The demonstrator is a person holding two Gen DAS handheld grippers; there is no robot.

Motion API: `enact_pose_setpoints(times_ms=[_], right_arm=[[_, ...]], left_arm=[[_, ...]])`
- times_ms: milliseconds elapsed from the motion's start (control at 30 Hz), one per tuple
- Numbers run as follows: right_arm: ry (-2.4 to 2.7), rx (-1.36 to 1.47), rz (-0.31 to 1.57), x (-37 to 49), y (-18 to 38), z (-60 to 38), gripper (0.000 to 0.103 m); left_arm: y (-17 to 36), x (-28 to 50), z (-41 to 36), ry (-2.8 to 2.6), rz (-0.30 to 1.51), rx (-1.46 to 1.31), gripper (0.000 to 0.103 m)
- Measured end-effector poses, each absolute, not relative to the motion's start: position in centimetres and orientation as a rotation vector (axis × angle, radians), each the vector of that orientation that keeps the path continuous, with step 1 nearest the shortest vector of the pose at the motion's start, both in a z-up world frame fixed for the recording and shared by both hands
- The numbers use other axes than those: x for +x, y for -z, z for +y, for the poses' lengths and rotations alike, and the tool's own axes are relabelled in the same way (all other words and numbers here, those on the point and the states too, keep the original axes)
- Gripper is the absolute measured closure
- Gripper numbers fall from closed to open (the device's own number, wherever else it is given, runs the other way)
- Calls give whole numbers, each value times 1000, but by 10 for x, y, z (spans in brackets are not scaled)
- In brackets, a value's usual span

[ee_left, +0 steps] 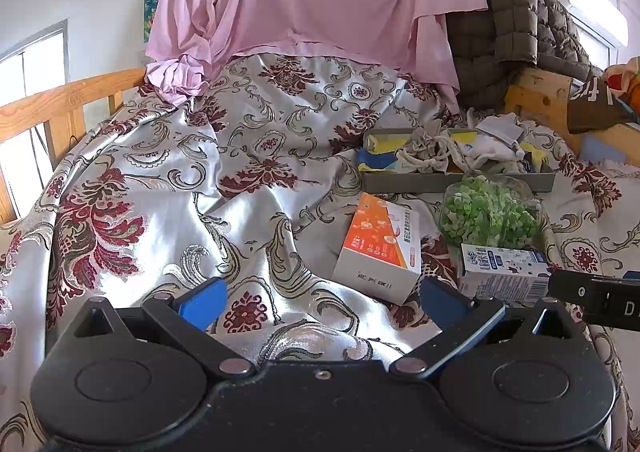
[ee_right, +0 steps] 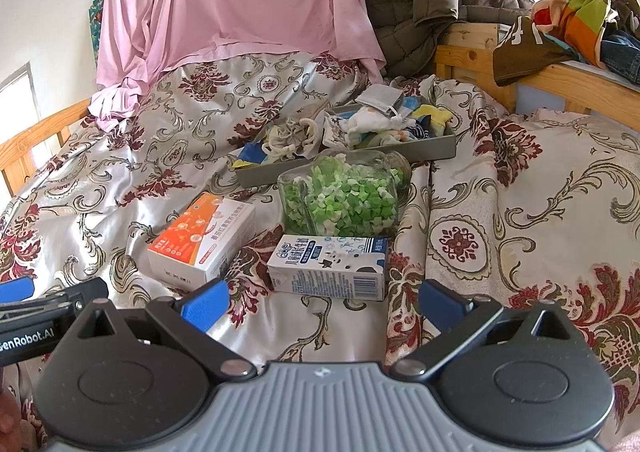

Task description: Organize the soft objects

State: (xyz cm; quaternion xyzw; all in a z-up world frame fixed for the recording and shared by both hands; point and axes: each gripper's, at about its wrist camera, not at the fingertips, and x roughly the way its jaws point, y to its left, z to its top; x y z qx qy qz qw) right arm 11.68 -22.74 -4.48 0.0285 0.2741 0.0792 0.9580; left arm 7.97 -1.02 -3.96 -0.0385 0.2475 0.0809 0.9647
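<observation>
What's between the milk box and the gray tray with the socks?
The glass jar of green paper stars lies on its side between the milk box and the gray tray, clearest in the right wrist view.

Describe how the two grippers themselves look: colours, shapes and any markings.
Both share one build: black linkage arms with silver pivot pins, two round black discs at the base, and blue pads on the fingers. The left gripper has a black body; the right gripper has a grey ribbed one. White lettering marks their sides; the left reads "enRobot.AI". No cables or sleeves show.
</observation>
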Motion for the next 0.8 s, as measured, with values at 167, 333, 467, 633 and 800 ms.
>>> enact_pose_setpoints(times_ms=[167,333,467,633,800], right_arm=[[-160,58,556,117,45,-227,0],[-160,57,557,117,45,-227,0],[-160,58,557,117,45,-227,0],[-159,57,558,117,45,-227,0],[-160,56,558,115,47,-226,0]], left_arm=[[40,80,-10,-164,500,-78,1],[40,80,-10,-162,500,-78,1],[40,80,-10,-164,499,-78,1],[42,79,-8,-158,501,-82,1],[44,78,-7,-160,502,-79,1]])
